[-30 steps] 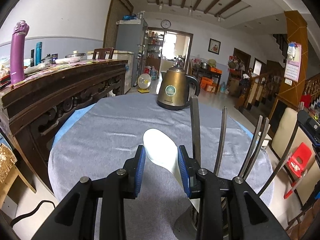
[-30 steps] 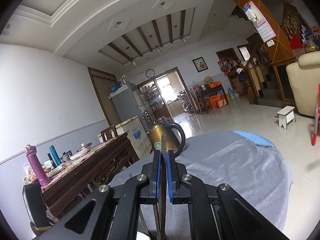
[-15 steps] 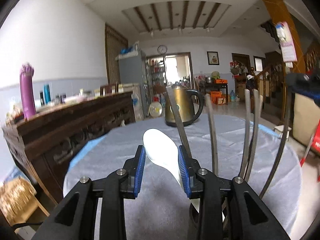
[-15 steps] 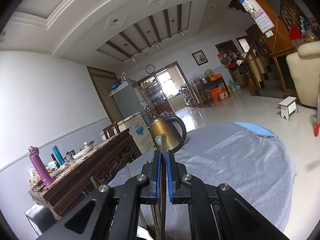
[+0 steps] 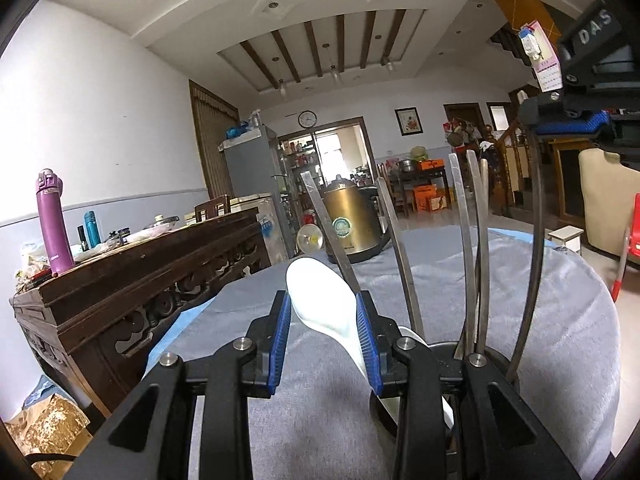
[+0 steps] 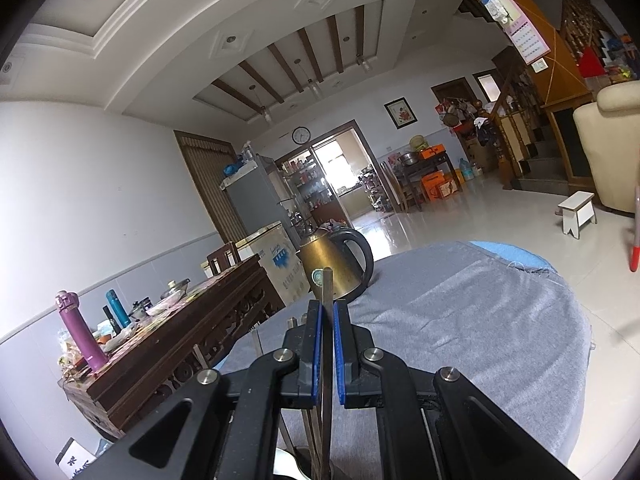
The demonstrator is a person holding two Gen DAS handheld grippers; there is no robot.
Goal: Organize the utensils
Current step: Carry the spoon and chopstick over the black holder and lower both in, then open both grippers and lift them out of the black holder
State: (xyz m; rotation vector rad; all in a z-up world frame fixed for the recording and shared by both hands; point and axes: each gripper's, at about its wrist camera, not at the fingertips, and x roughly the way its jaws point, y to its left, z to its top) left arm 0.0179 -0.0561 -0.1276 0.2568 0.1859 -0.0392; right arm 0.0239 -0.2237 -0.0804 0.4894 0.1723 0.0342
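My left gripper [image 5: 322, 303] is shut on the bowl of a white spoon [image 5: 316, 294], whose handle slants down to the right into a dark round holder [image 5: 498, 362] on the grey tablecloth [image 5: 560, 320]. Several metal utensil handles [image 5: 466, 240] stand up out of that holder. At the upper right of the left wrist view, my right gripper [image 5: 570, 127] is shut on the top of a thin metal utensil [image 5: 536, 248]. In the right wrist view the same flat metal handle [image 6: 327, 292] sticks up between the shut pads of the right gripper [image 6: 327, 322].
A brass-coloured kettle [image 5: 352, 220] [image 6: 332, 266] stands at the table's far side. A dark carved sideboard [image 5: 140, 280] with a purple bottle [image 5: 54, 224] runs along the left. A red chair [image 5: 628, 248] is off the table's right edge.
The left wrist view has rolled and sunk, so the utensil handles now lean differently and more ceiling shows. The white spoon stays between the left pads. The right gripper has kept still.
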